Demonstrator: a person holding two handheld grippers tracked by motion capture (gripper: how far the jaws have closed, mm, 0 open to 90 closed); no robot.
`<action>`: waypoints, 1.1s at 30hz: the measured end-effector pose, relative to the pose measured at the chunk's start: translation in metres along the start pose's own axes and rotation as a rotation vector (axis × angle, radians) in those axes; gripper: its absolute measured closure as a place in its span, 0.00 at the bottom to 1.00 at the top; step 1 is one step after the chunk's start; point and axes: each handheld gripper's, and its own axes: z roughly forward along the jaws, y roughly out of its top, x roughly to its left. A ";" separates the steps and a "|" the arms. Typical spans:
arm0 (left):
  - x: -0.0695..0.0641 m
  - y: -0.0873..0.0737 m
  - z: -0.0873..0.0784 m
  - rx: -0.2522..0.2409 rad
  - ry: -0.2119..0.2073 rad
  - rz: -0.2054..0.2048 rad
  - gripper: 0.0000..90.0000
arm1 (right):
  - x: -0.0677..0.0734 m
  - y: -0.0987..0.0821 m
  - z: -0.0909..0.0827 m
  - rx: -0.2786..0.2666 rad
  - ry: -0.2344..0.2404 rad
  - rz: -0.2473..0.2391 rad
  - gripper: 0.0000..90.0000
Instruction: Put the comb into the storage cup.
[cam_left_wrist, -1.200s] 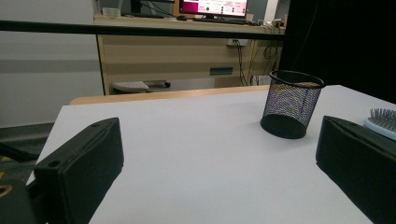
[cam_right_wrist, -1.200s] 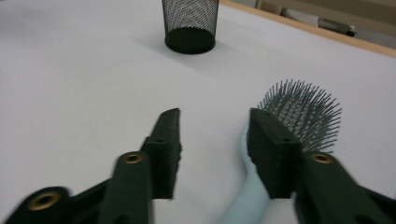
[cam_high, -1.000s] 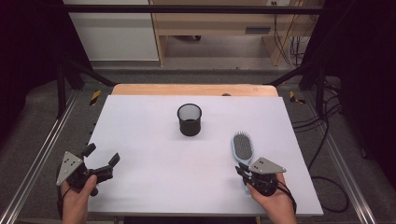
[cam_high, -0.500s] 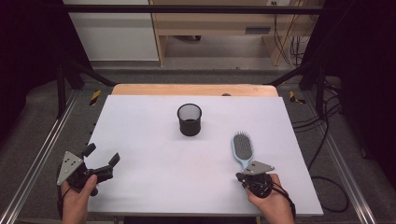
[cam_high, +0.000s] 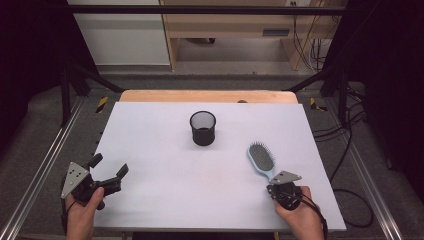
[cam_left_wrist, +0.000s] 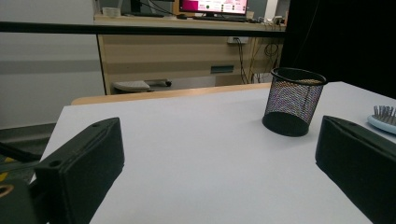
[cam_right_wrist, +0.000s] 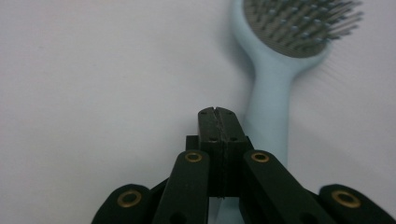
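Clenched empty now, right claw has drawn back, covering the hairbrush handle's end.

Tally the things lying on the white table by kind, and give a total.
Black wire-mesh cup: 1
Light blue plastic hairbrush: 1
Total: 2

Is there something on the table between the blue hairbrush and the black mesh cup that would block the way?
Nothing visible does. In the high view the white table is bare between the hairbrush and the mesh cup. The right gripper, jaws shut and empty, sits over the brush's handle end, on the side away from the cup.
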 end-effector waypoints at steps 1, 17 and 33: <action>0.000 0.000 0.000 0.000 0.000 0.000 0.01 | 0.000 0.000 0.000 0.000 0.000 0.000 1.00; 0.001 0.000 -0.001 -0.002 -0.001 -0.003 0.01 | -0.043 -0.017 0.001 -0.063 -0.028 0.099 1.00; 0.004 -0.002 -0.001 0.007 0.015 -0.006 0.01 | -0.063 -0.005 -0.016 -0.150 0.054 0.095 0.98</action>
